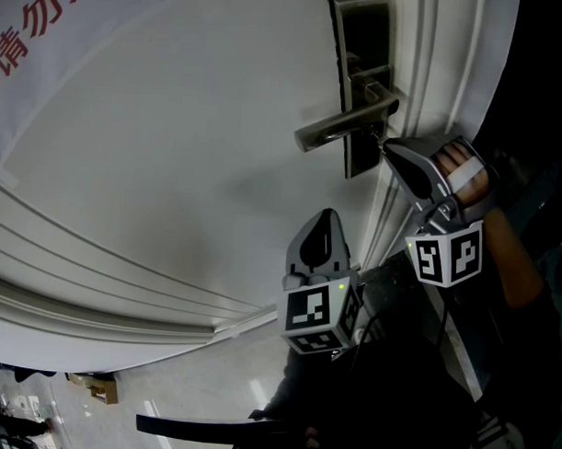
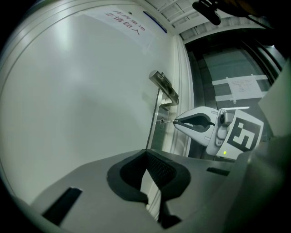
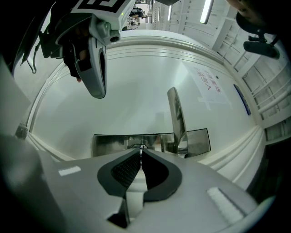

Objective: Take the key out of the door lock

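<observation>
At the lock plate, your right claw (image 3: 141, 152) has its tips pressed together on the thin metal key (image 2: 167, 121), whose head is pinched edge-on between the dark ribbed pads (image 3: 125, 169). The key's shaft bridges the short gap from the claw tips to the keyhole, so it is seated in the lock plate (image 3: 109, 141). In the left gripper view the keyhole sits just below the door handle (image 2: 164, 87), a silver lever that juts out from the same plate. Your hand (image 1: 467, 170) wraps the right gripper's grip, just above its marker cube (image 1: 446, 255).

Your left claw (image 2: 146, 154) is closed tip to tip and has nothing between its pads. It points at the white door (image 1: 172, 169), apart from the surface, to the left of the right claw and below the handle. Red printed characters on a white sheet (image 1: 30, 26) show at the far left of the door, and raised moulding (image 1: 95, 277) curves across the panel nearer you.
</observation>
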